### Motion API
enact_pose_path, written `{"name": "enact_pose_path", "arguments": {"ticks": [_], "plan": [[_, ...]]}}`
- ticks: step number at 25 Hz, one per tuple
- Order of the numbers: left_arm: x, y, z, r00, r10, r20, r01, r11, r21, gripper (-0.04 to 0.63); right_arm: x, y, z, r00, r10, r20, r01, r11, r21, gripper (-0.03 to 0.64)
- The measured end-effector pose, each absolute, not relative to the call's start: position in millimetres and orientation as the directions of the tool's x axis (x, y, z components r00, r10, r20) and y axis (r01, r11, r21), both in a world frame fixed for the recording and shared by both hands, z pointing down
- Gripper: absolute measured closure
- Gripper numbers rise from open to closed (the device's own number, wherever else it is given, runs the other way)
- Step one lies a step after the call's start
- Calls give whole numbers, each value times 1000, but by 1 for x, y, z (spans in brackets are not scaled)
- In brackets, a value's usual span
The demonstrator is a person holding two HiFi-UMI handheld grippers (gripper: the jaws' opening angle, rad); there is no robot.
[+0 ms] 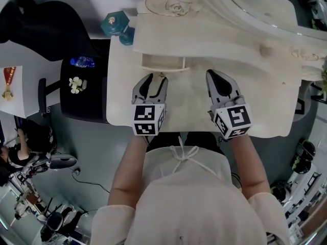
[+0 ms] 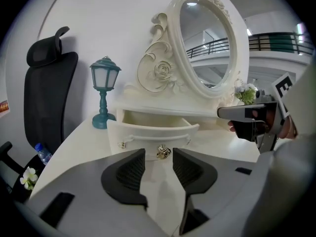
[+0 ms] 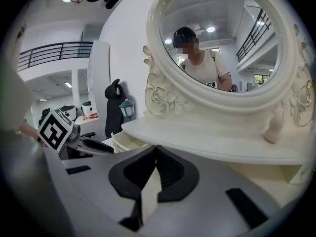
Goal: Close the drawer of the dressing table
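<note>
Overhead, in the head view, we see the drawer [image 1: 163, 65] pulled out over the tabletop [image 1: 189, 106], the left tongs [image 1: 154, 78] at its front and the right tongs [image 1: 210, 74] beside. Our left gripper view shows spread tongs framing the gold knob [image 2: 164, 152] without touching. Our right gripper view shows tongs pressed together, empty.

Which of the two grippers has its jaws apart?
The left gripper: a gap shows between its jaws, facing the gold drawer knob. The right gripper has jaws that meet at their tips.
</note>
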State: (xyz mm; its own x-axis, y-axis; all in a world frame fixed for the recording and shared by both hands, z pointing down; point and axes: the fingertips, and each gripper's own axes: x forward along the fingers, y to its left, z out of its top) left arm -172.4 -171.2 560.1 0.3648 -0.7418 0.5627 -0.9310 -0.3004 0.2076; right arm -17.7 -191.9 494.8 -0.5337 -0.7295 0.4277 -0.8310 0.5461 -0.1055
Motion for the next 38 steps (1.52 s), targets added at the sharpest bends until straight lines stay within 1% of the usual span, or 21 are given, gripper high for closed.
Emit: {"name": "enact_pose_path", "arguments": {"ticks": [1, 5, 6, 9, 10, 17, 23, 26, 38], "plan": [[-173, -173, 562, 353, -744, 567, -935, -289, 203, 407, -17, -193, 497, -531, -730, 431, -833, 542, -109, 609], [-167, -177, 570, 356, -733, 580, -934, -283, 216, 408, -17, -196, 503, -524, -730, 439, -837, 536, -108, 609], [-167, -178, 571, 354, -731, 583, -935, -279, 218, 417, -17, -197, 503, -525, -729, 439, -837, 537, -108, 609], [-164, -178, 572, 354, -729, 585, -935, -273, 225, 465, -17, -199, 504, -528, -727, 439, -835, 538, -113, 609], [-162, -178, 572, 355, -730, 584, -935, -275, 225, 494, -17, -199, 505, -529, -726, 440, -835, 539, -115, 609], [-158, -181, 573, 372, -724, 581, -928, -283, 241, 494, -18, -203, 499, -536, -734, 418, -829, 552, -93, 609], [-159, -185, 574, 347, -738, 578, -938, -262, 227, 492, -17, -208, 492, -535, -745, 398, -831, 548, -93, 609], [-160, -191, 574, 343, -739, 579, -938, -245, 244, 492, -16, -209, 489, -538, -747, 392, -830, 550, -91, 609], [-160, -210, 573, 329, -758, 563, -942, -226, 247, 491, -14, -210, 488, -533, -749, 394, -834, 545, -91, 609]]}}
